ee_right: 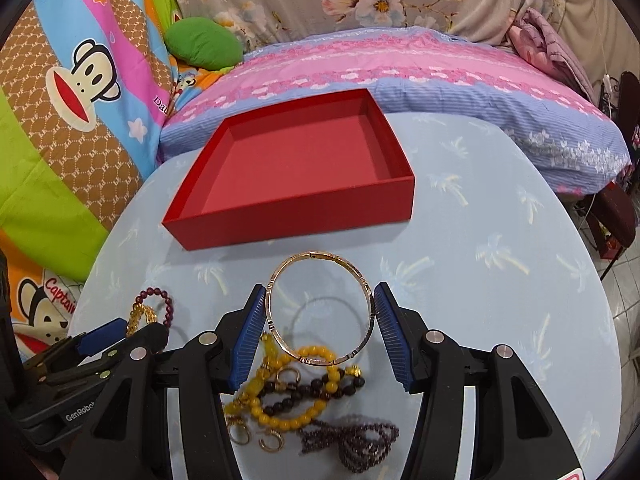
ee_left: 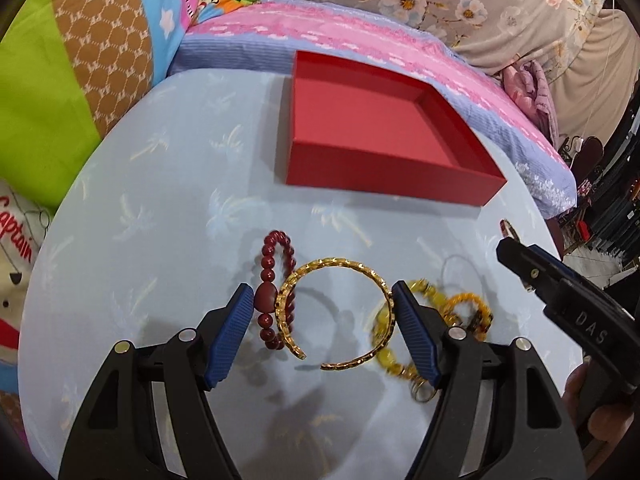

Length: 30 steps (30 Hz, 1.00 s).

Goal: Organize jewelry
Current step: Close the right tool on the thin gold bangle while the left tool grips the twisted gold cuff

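My left gripper (ee_left: 324, 300) is shut on a gold open cuff bangle (ee_left: 336, 312) together with a dark red bead bracelet (ee_left: 276, 292), above the light blue table. My right gripper (ee_right: 320, 300) is shut on a thin rose-gold bangle (ee_right: 320, 308), held above a pile of jewelry. An empty red tray (ee_left: 384, 128) stands behind on the table; it also shows in the right wrist view (ee_right: 296, 172). Yellow beads (ee_left: 384, 356) lie under the left gripper's right finger. The left gripper also shows at the left of the right wrist view (ee_right: 100, 336).
Under the right gripper lie a yellow bead bracelet (ee_right: 292, 392), dark bead strands (ee_right: 352, 440) and small gold rings (ee_right: 272, 444). A pink and blue bed (ee_right: 400, 76) and colourful pillows (ee_right: 80, 80) lie behind the table. The table edge (ee_right: 600, 320) curves at right.
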Motion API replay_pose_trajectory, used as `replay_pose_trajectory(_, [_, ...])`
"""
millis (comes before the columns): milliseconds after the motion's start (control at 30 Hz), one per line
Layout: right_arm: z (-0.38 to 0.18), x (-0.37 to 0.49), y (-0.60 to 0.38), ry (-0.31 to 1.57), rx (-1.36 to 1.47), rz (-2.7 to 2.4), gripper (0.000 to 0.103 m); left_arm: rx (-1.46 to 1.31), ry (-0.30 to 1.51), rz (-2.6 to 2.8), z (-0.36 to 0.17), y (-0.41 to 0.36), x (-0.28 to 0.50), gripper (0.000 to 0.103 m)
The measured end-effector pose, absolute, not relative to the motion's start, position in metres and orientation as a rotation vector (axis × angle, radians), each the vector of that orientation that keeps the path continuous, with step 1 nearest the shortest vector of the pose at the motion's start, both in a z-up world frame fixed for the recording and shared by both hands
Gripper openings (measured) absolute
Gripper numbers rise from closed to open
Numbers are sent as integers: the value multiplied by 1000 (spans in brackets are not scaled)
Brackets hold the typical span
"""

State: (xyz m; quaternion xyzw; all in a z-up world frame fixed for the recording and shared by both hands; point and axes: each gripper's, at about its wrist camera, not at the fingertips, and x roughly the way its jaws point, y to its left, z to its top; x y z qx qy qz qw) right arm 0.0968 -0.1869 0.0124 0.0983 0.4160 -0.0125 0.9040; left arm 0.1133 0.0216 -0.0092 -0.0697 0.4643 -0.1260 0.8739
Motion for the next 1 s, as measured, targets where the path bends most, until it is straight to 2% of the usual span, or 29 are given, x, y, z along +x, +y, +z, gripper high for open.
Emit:
replay_pose_trajectory(233, [8,89,-184,871,205,-27,53,-150,982,-245,-12,33,106,63])
replay_pose_trajectory(800, [0,89,-183,894,213,-26,53,-20,982,-216,-39,4,103,73])
replay_pose_trajectory(967, [-2,91,-183,898,215,-27,53,-5,972,-232,-40,-1,105,73])
replay_pose_trajectory(1000, [-2,91,-183,899,215,-28,53,4,965,-229,-41,-2,105,70])
